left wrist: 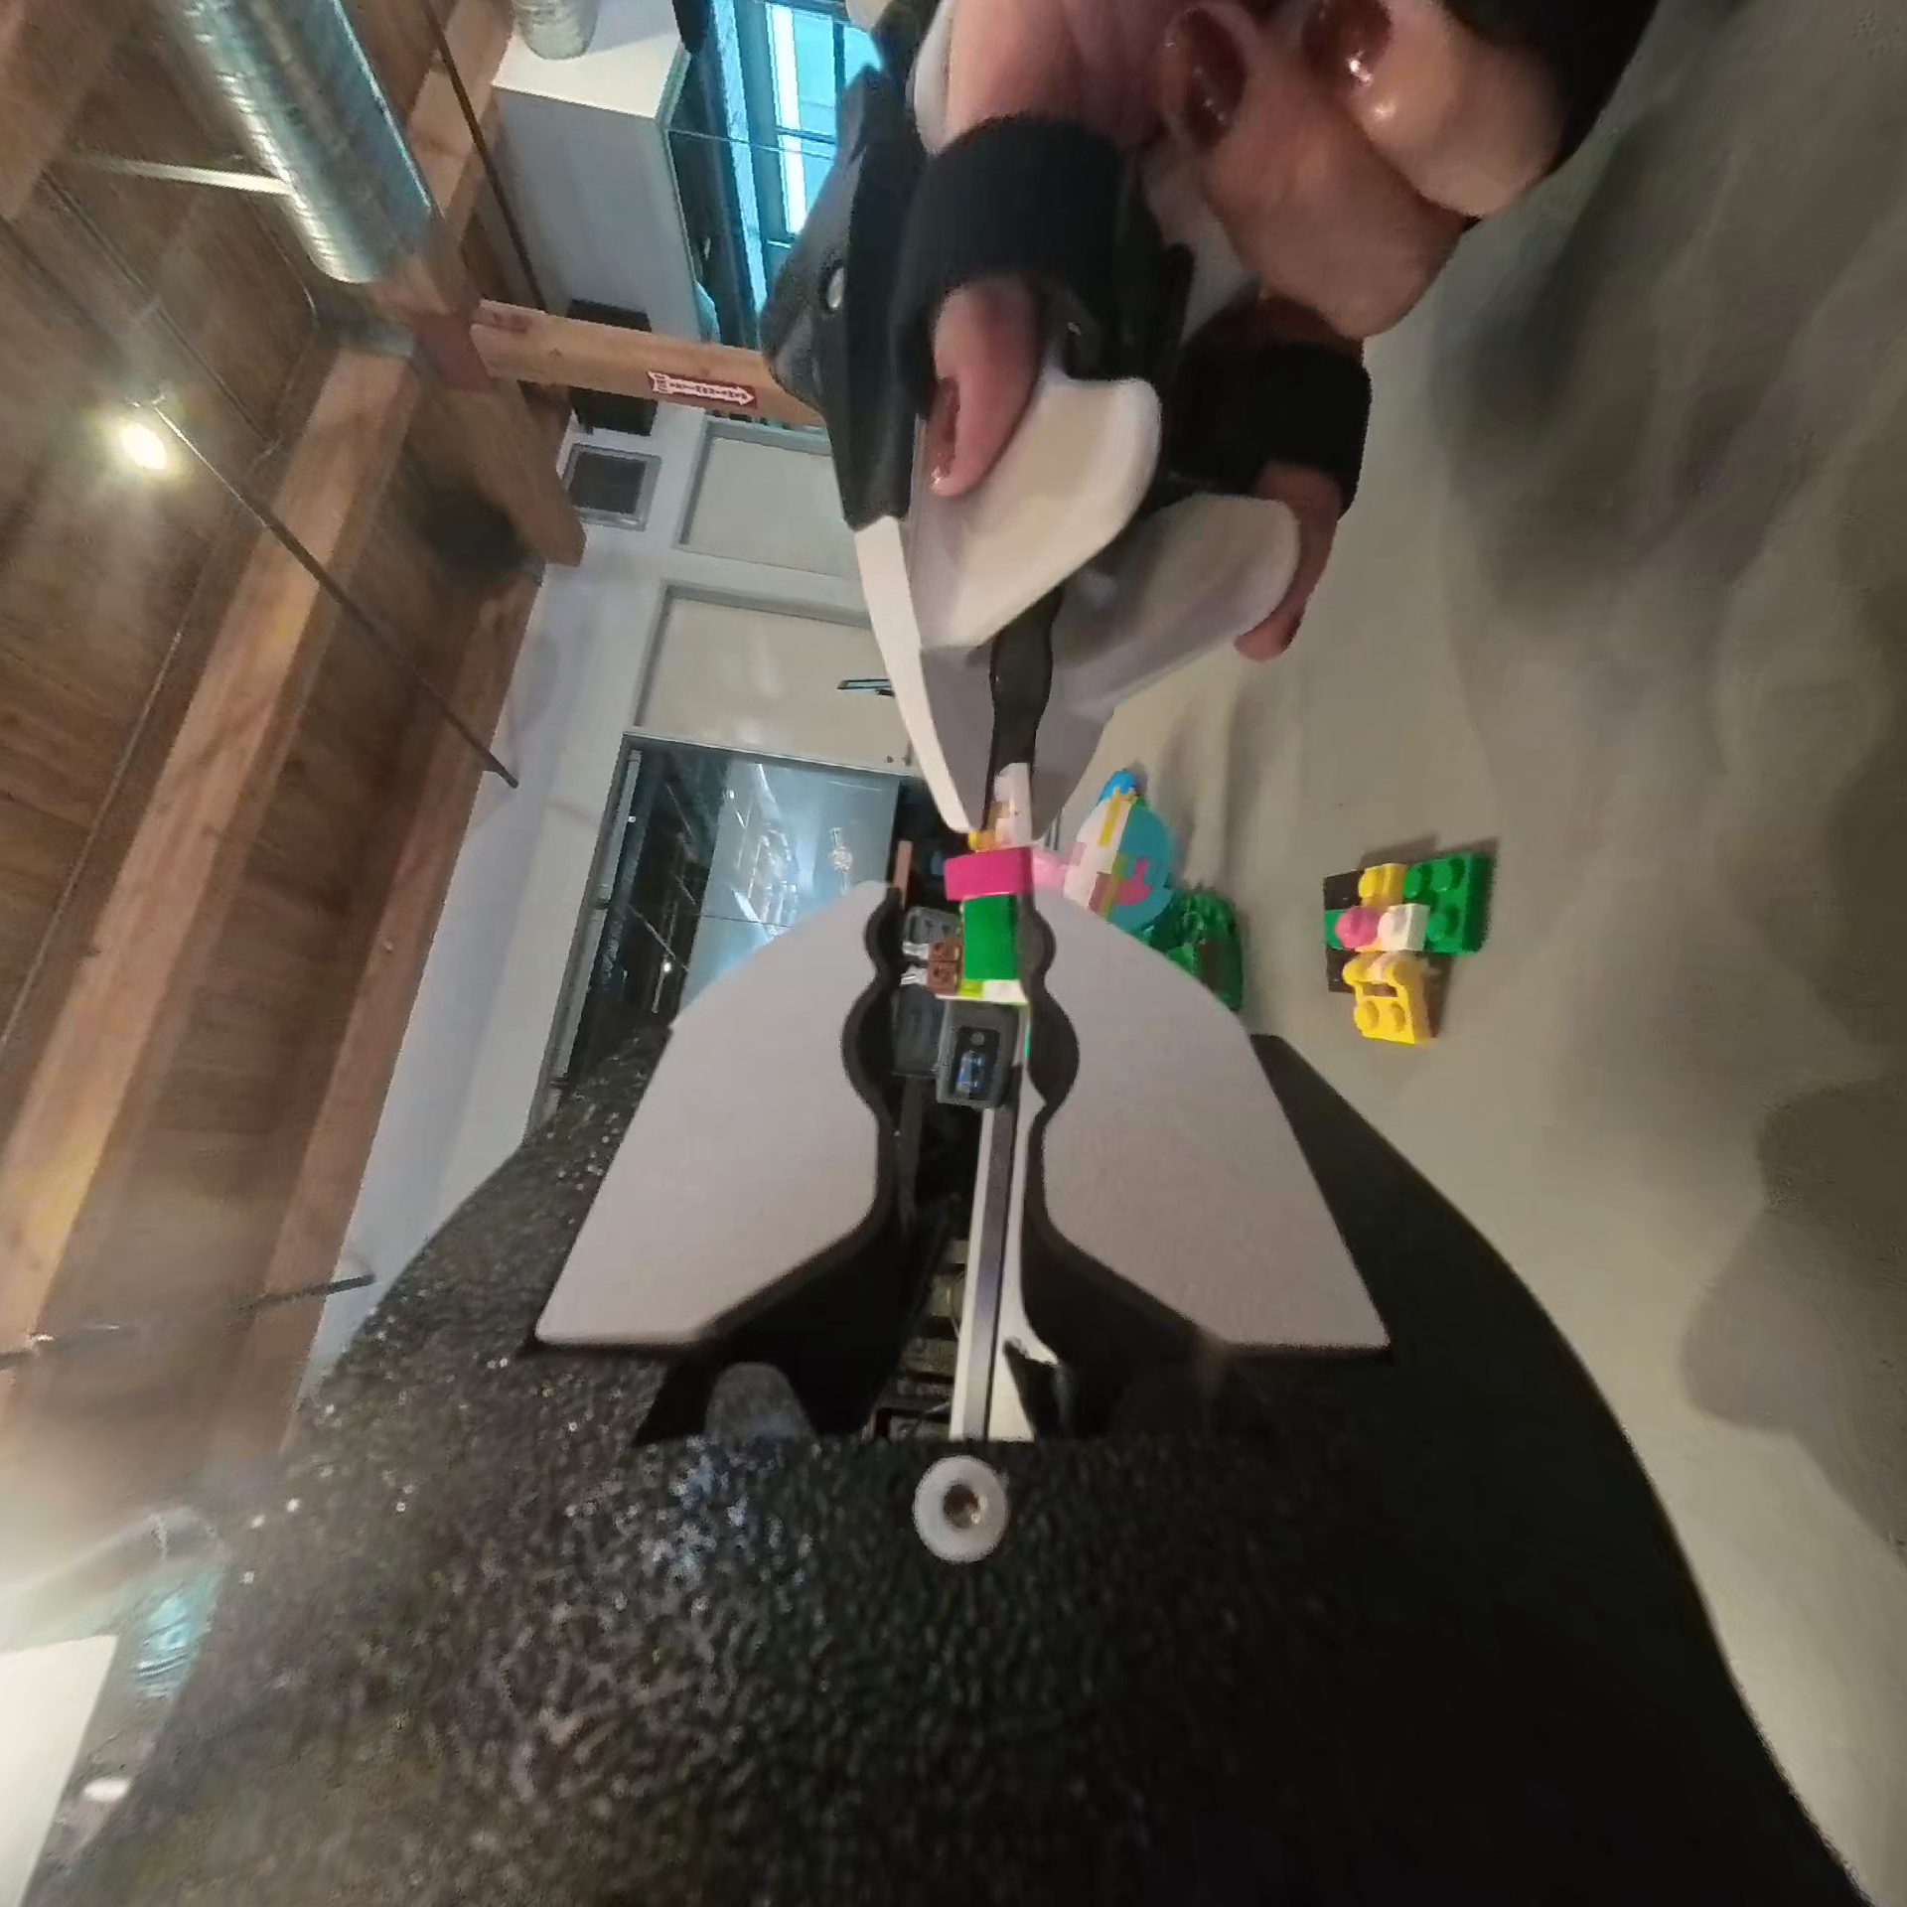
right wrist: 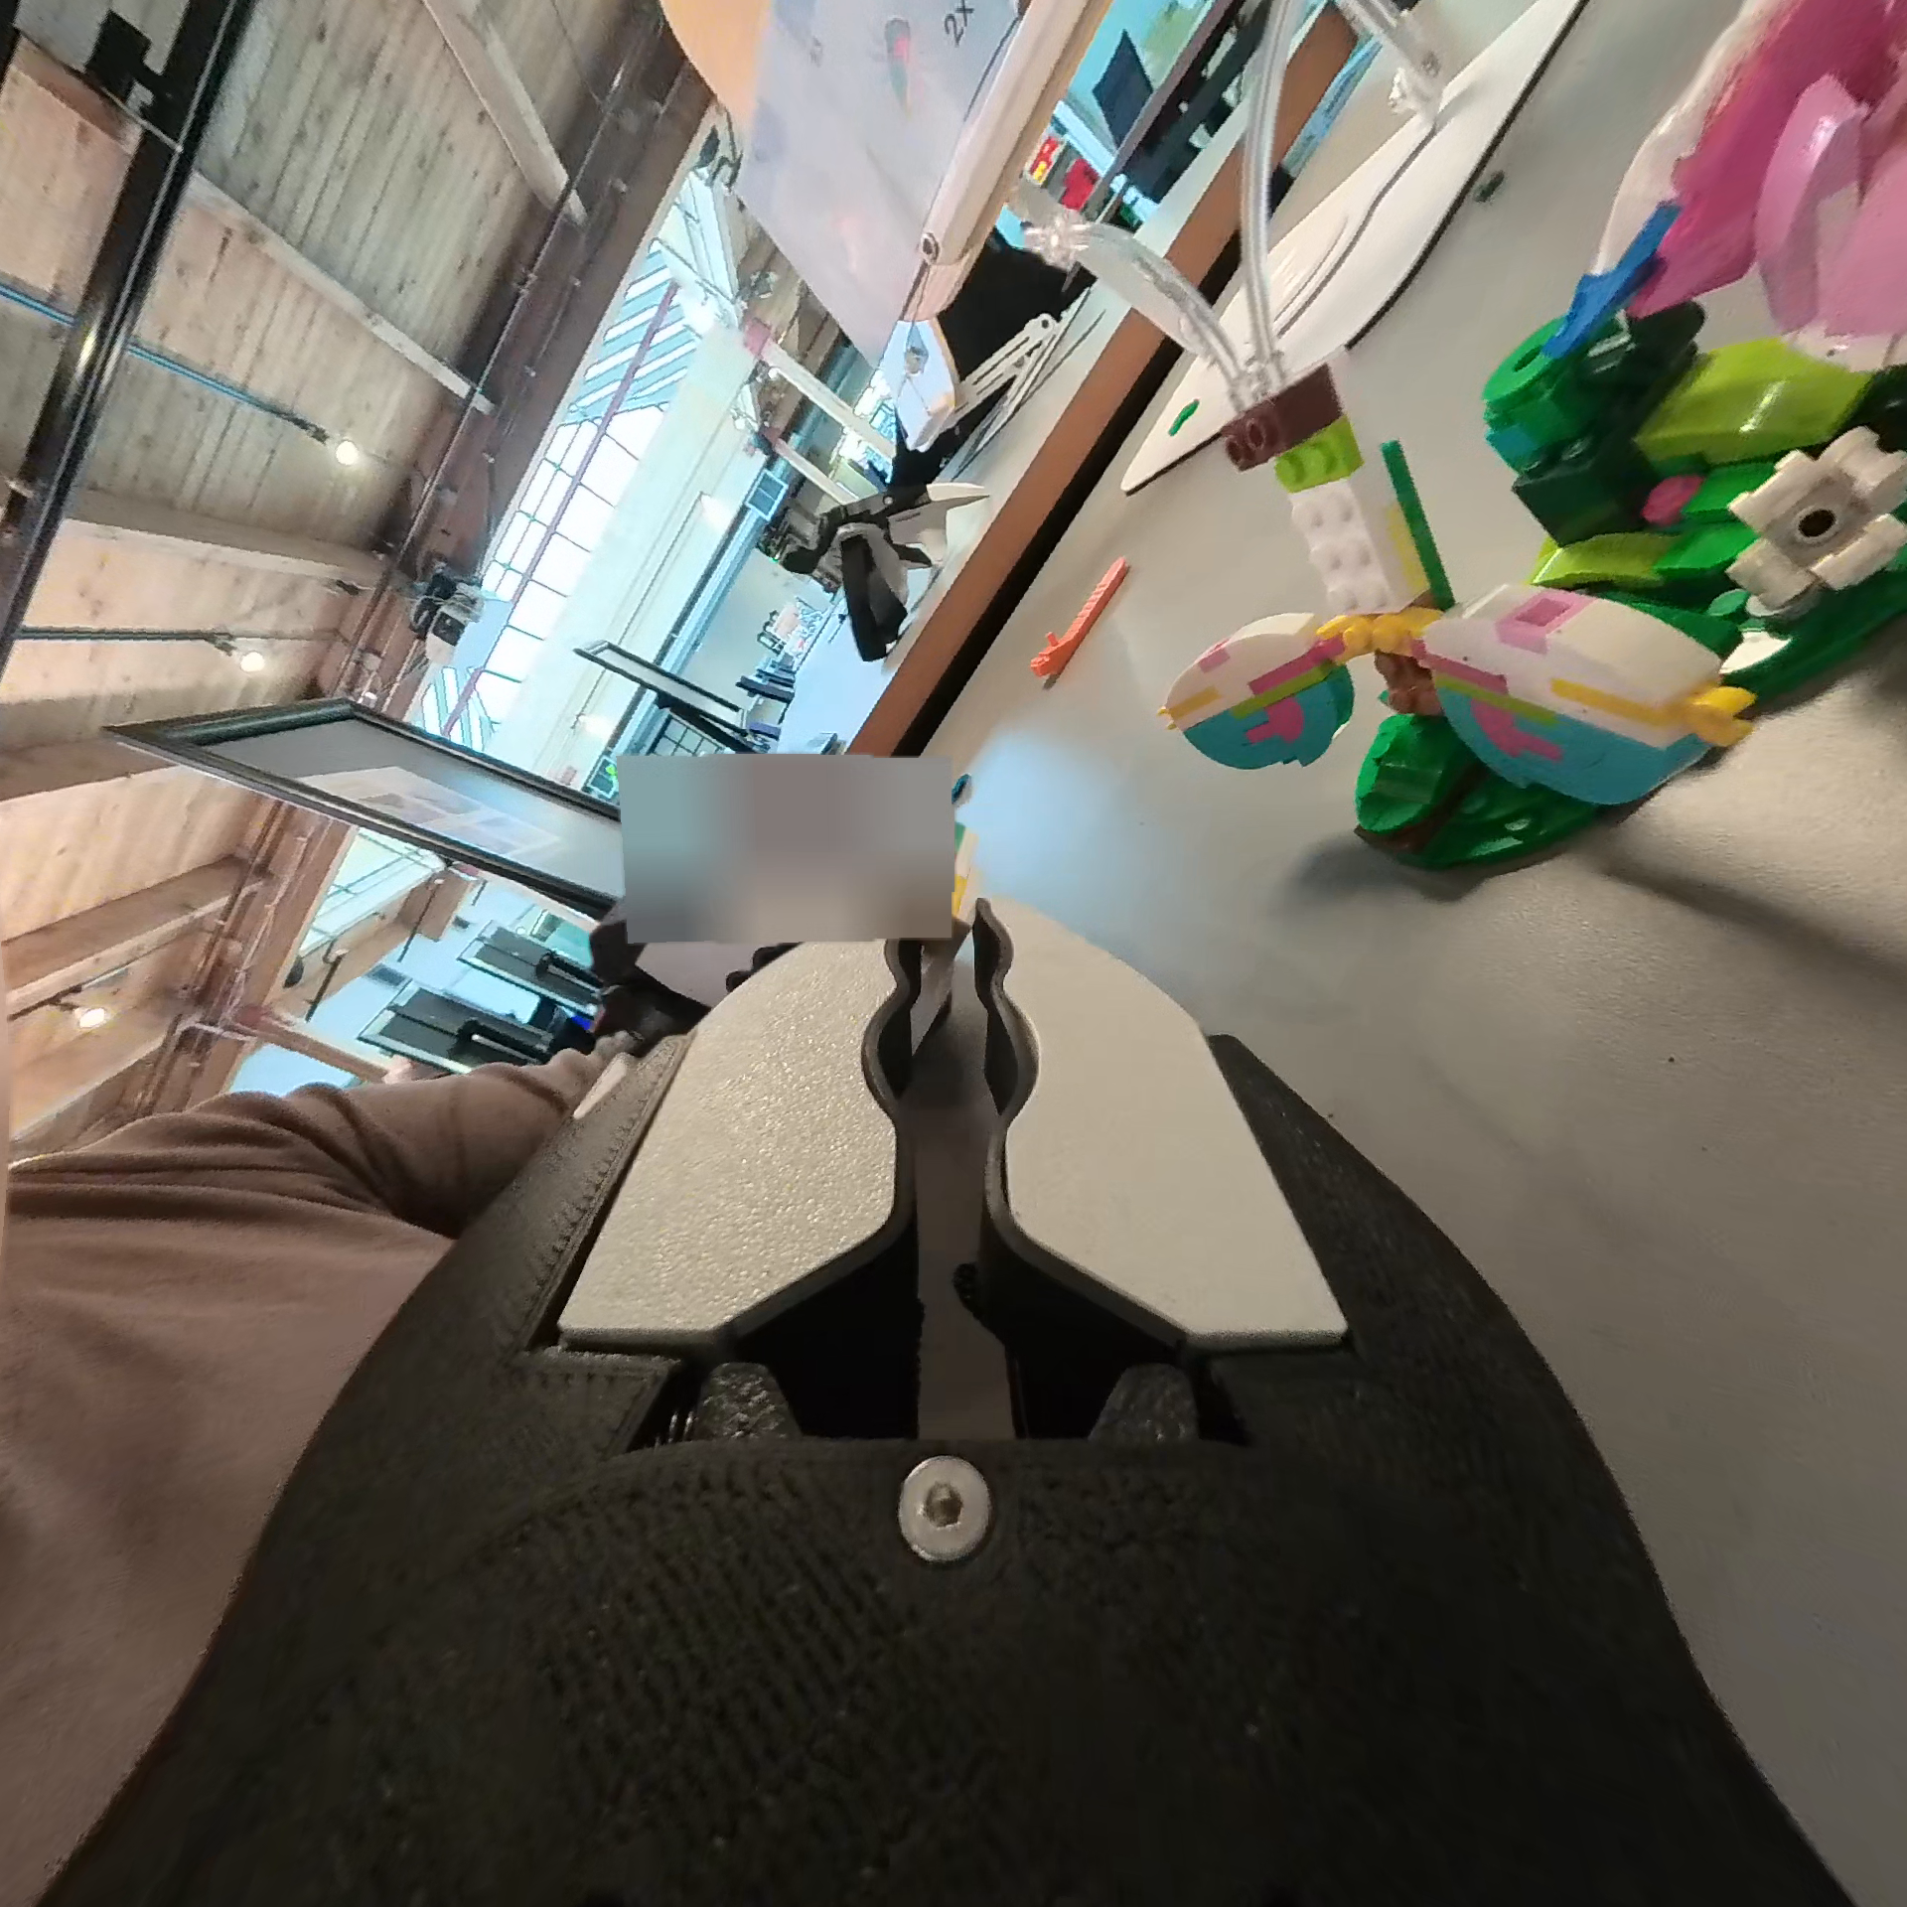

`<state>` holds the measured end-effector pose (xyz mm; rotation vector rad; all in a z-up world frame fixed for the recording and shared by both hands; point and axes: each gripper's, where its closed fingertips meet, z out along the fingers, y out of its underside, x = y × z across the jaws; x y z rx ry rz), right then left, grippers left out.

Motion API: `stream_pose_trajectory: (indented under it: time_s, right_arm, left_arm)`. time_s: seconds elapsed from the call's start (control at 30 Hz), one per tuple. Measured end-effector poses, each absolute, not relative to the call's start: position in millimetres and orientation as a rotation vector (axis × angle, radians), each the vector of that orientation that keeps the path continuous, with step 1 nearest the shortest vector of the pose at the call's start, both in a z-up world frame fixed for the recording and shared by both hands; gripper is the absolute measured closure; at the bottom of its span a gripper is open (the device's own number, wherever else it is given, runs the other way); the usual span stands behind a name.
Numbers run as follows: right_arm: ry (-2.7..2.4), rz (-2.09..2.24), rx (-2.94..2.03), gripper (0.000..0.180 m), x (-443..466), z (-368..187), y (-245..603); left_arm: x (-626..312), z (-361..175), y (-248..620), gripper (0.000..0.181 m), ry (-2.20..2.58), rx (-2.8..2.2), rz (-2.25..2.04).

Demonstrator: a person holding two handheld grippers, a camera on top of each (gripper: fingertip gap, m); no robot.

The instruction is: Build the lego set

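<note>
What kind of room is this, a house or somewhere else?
Probably a big workshop or loft-style office, not a house: wooden ceiling beams, a bare metal air duct overhead, tall windows, and a grey worktable holding lego.

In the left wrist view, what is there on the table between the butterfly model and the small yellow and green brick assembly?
Nothing: in the left wrist view, the grey table is bare between the butterfly model and the small brick assembly.

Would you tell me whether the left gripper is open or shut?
Shut: the left gripper has its fingers closed on a small green and pink lego stack.
</note>
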<state>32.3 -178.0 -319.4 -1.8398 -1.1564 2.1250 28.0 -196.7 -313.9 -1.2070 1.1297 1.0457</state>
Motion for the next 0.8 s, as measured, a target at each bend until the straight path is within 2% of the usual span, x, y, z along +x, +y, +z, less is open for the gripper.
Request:
stream_pose_trajectory:
  time_s: [0.27,0.33,0.47,0.8]
  right_arm:
    - [-1.118,2.057,-1.856,0.173,29,-323,-173]
    - [-1.138,2.052,-1.853,0.173,29,-324,-176]
    - [-1.202,1.982,-1.816,0.172,28,-325,-182]
    - [-1.21,2.031,-1.812,0.172,28,-325,-188]
  left_arm:
    - [29,-323,-194,0.144,1.145,-1.275,0.988]
    - [30,-326,-192,0.148,1.151,-1.285,0.99]
    - [32,-325,-193,0.17,1.137,-1.299,0.942]
    - [40,-328,-196,0.181,1.168,-1.338,0.855]
